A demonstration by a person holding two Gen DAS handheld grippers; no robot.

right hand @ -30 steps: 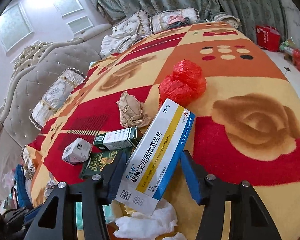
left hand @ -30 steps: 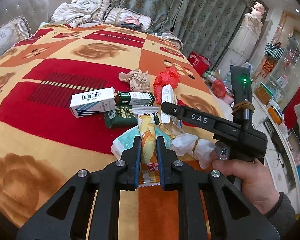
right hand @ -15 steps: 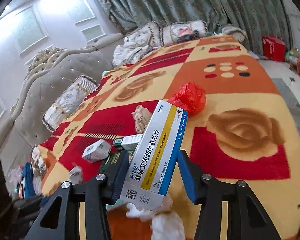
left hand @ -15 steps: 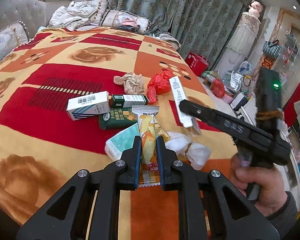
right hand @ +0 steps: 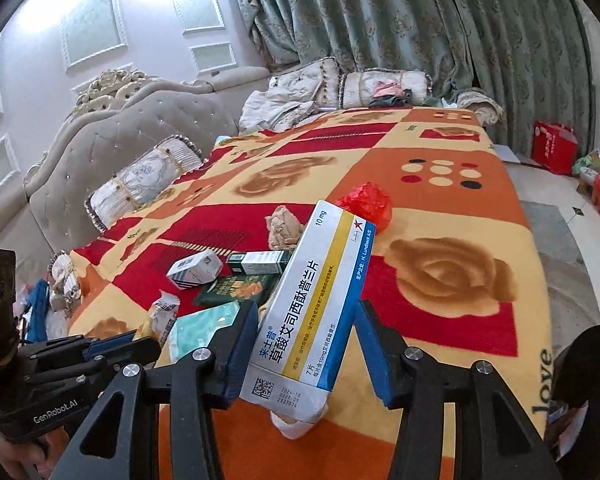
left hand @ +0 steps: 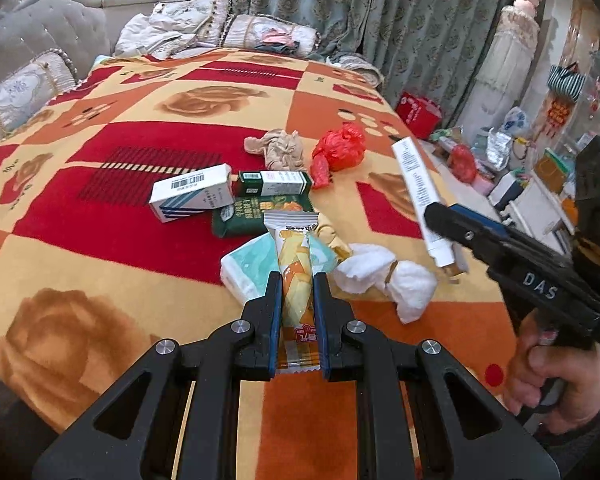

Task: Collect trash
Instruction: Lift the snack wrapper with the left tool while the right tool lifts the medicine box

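Note:
My left gripper (left hand: 296, 292) is shut on a yellow snack wrapper (left hand: 294, 268), held above the blanket. My right gripper (right hand: 306, 328) is shut on a white, yellow and blue medicine box (right hand: 314, 304), lifted above the bed; it shows at the right of the left wrist view (left hand: 418, 188). On the blanket lie a white barcode box (left hand: 192, 192), a green and white box (left hand: 274, 183), a dark green packet (left hand: 252, 216), a teal tissue pack (left hand: 252, 264), white crumpled tissue (left hand: 384, 276), a beige paper wad (left hand: 278, 148) and a red plastic bag (left hand: 340, 148).
The bed carries a red, orange and yellow blanket (left hand: 100, 240) with pillows (left hand: 32, 88) at the headboard. Curtains (left hand: 340, 12) hang behind. A red bag (left hand: 418, 114) and clutter (left hand: 500, 160) stand on the floor at the right of the bed.
My right gripper has lifted the medicine box off the pile and drawn back to the right. My left gripper keeps its hold on the snack wrapper and has risen slightly.

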